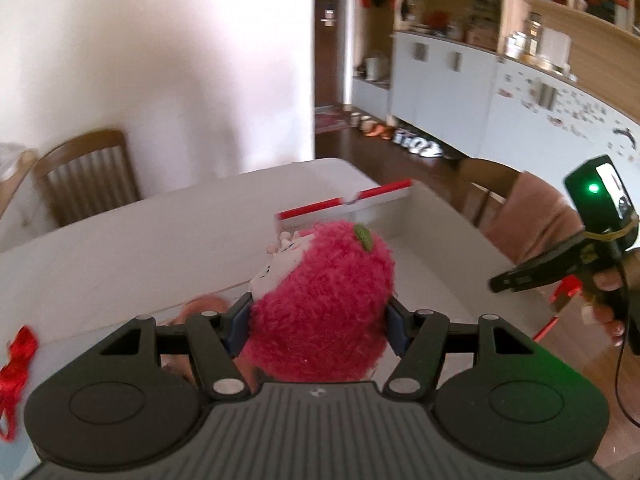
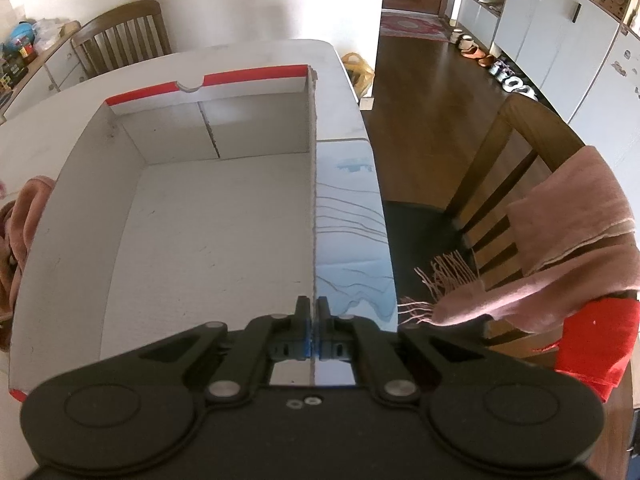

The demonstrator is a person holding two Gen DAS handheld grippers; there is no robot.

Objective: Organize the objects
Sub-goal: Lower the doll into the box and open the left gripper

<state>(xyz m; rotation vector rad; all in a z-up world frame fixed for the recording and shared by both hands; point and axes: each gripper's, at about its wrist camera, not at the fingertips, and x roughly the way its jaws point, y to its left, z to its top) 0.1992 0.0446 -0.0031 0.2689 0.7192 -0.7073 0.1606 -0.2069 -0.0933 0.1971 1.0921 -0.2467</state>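
My left gripper (image 1: 318, 324) is shut on a fluffy pink plush toy (image 1: 324, 292) with a green leaf on top and a white patch at its left. It holds the toy up over the near left wall of a white cardboard box (image 1: 424, 236) with red rim strips. In the right wrist view the box (image 2: 220, 240) lies open on the table with nothing inside. My right gripper (image 2: 313, 312) is shut on the box's thin right wall (image 2: 312, 200), near the front corner. A person's hand (image 1: 604, 304) holds that gripper at the right of the left wrist view.
A pink cloth (image 2: 24, 216) lies on the table just left of the box. A red ribbon (image 1: 16, 360) lies further left. A wooden chair (image 2: 532, 152) draped with a pink scarf (image 2: 568, 232) stands right of the glass-topped table (image 2: 348, 216); another chair (image 2: 124, 32) stands behind.
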